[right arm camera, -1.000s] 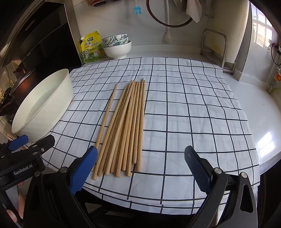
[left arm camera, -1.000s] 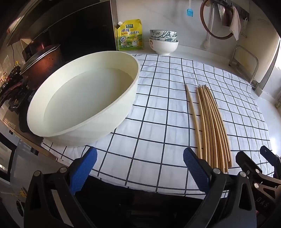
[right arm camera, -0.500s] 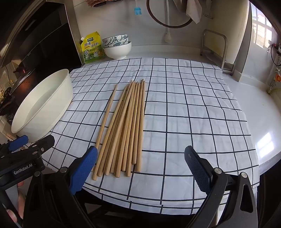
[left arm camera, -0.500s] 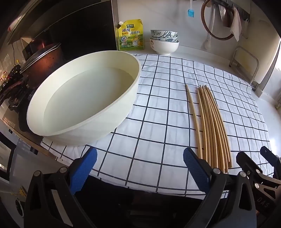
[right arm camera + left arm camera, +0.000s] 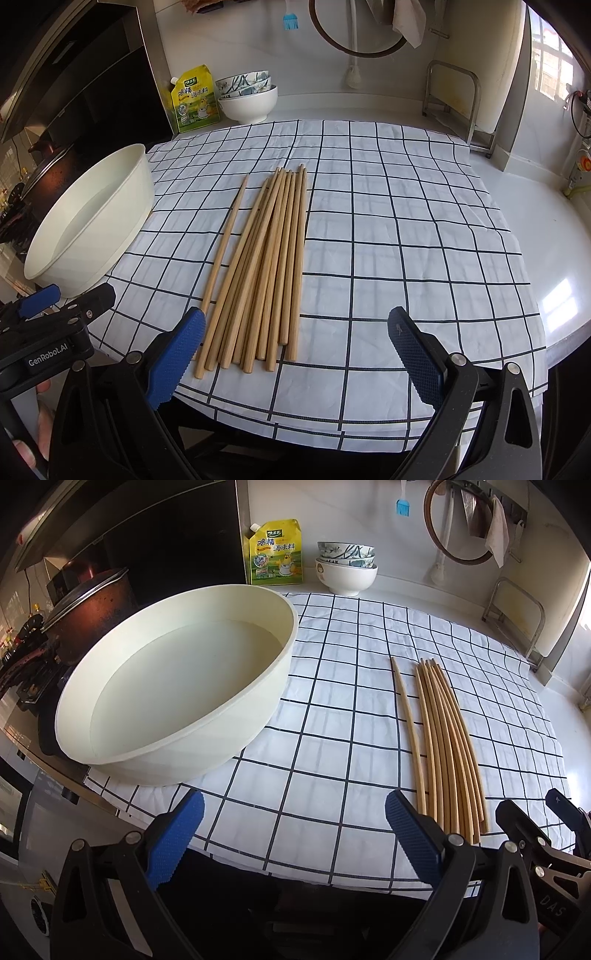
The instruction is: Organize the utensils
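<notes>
**A:** Near the middle of the checked cloth (image 5: 406,229), toward its front edge: a loose bundle of wooden chopsticks (image 5: 266,266), thick ends fanned at the near side, one stray chopstick (image 5: 225,243) lying just apart on the left. Big cream basin (image 5: 173,686) sat at the cloth's left edge, apparently with water in it. Stacked bowls (image 5: 247,98) and a seasoning pouch (image 5: 194,99) way back by the wall.

**B:** And the claws?

**A:** Both spread wide, gripping nothing. Right gripper (image 5: 295,354) hovered over the front edge, lined up roughly on the bundle's thick ends. Left gripper (image 5: 295,834) hung off the front edge between basin and sticks.

**B:** So nothing picked up yet?

**A:** Looked like the very start, just the approach. Probably needed the right one lowered and closed across the thick ends, maybe after nudging the stray in. Round sticks, likely to roll or slip out of a sloppy pinch.
</notes>
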A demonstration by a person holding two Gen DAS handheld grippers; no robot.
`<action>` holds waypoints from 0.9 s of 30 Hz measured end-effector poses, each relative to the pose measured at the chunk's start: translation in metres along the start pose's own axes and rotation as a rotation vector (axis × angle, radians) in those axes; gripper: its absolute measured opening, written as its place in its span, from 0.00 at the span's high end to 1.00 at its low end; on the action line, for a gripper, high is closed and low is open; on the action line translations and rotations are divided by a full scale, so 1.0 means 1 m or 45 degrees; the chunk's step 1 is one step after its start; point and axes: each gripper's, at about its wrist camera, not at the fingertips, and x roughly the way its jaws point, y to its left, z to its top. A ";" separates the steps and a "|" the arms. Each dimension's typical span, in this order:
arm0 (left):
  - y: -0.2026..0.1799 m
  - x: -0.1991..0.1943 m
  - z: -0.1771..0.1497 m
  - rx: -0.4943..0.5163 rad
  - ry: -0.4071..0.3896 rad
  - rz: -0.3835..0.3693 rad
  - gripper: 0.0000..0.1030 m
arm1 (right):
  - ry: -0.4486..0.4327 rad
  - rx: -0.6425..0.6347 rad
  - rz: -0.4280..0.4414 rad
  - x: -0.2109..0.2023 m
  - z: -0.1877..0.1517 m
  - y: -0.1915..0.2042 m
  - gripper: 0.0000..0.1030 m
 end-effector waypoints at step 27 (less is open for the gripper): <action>0.000 -0.002 -0.001 -0.005 -0.012 -0.009 0.06 | -0.001 0.001 -0.001 0.002 -0.002 0.000 0.08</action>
